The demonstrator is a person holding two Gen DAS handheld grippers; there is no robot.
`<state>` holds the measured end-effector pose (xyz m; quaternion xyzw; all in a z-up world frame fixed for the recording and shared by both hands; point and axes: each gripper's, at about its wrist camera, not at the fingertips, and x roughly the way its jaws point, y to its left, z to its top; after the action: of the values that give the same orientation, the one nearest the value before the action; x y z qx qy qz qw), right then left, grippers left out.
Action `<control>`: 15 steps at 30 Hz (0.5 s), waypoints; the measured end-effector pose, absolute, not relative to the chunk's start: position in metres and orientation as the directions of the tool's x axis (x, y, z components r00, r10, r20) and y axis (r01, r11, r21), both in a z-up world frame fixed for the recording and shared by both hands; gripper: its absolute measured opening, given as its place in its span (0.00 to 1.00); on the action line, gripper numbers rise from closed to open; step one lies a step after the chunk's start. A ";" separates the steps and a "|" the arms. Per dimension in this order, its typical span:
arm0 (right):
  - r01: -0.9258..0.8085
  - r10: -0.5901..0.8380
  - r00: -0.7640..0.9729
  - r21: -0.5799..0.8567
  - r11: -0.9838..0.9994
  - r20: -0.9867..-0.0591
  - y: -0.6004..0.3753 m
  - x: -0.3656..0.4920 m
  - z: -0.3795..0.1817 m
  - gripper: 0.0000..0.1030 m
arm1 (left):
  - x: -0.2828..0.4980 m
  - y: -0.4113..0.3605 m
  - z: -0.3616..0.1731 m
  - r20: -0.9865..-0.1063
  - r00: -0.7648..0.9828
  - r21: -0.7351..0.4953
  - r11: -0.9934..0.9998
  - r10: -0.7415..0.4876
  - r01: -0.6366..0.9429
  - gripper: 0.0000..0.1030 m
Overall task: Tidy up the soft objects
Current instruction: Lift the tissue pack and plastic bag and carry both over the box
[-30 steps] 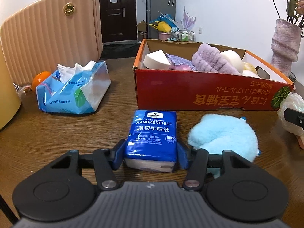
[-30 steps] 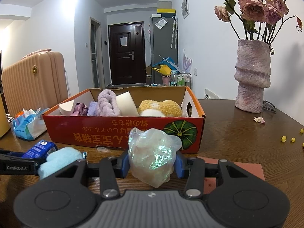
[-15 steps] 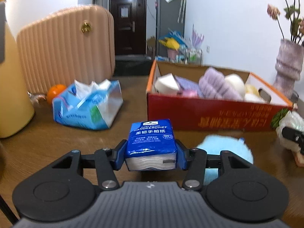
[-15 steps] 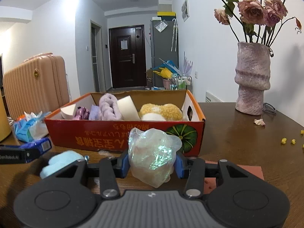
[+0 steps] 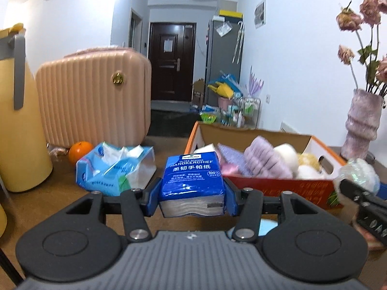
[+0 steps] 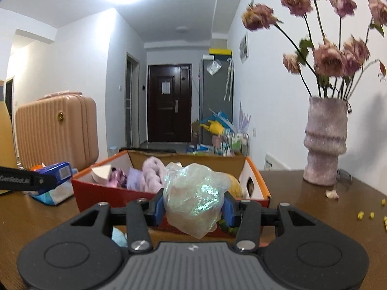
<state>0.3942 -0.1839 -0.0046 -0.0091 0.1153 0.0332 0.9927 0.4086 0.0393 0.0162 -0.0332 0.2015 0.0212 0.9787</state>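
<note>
Handkerchief pack (image 5: 192, 177): blue, clamped between the blue pads of the left hand-held gripper (image 5: 192, 197), held clear of the desk (image 5: 48, 193) in front of the near left corner of the cardboard box (image 5: 278, 186). Its long axis runs away from the camera, printed face up and tilted toward the lens, the white tissue edges facing the viewer. Its far end is hidden behind its own face.

Iridescent bag (image 6: 196, 194): crumpled, squeezed between the pads of the right hand-held gripper (image 6: 193, 205), held before the box's near wall. What it contains cannot be made out; its lower tip hangs below the pads.

Box contents: a purple knitted roll (image 5: 263, 160), a white rounded piece (image 5: 285, 155) and a yellow fluffy item (image 6: 233, 184), all blurred and partly hidden by the box wall and the held things. The box's printed front is largely covered.

Change from a second earlier: the pack was resting on the desk and has been lifted; the blue fluffy item beside it is now almost wholly hidden beneath the left gripper body. The bag has been raised slightly, and the grip on both is unchanged.

Also on the desk: tissue packet (image 5: 116, 166), orange (image 5: 79, 152), vase (image 6: 325, 142).
</note>
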 end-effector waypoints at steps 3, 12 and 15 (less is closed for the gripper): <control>-0.073 0.066 0.977 -0.025 0.997 -0.202 -0.177 0.393 -0.001 0.44 | 0.408 0.034 0.022 -0.376 0.926 -0.068 0.996 0.024 -0.054 0.52; -0.070 0.068 0.984 -0.007 0.997 -0.164 -0.169 0.399 0.006 0.45 | 0.411 0.027 0.034 -0.342 0.939 -0.108 0.992 0.027 -0.067 0.52; -0.067 0.066 0.985 0.001 0.998 -0.158 -0.167 0.403 0.008 0.45 | 0.414 0.026 0.037 -0.334 0.942 -0.115 0.990 0.034 -0.076 0.52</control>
<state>0.4026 -0.1665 0.0079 -0.0022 0.0793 0.0335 0.9963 0.4136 0.0262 0.0368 -0.0630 0.1679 0.0279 0.9834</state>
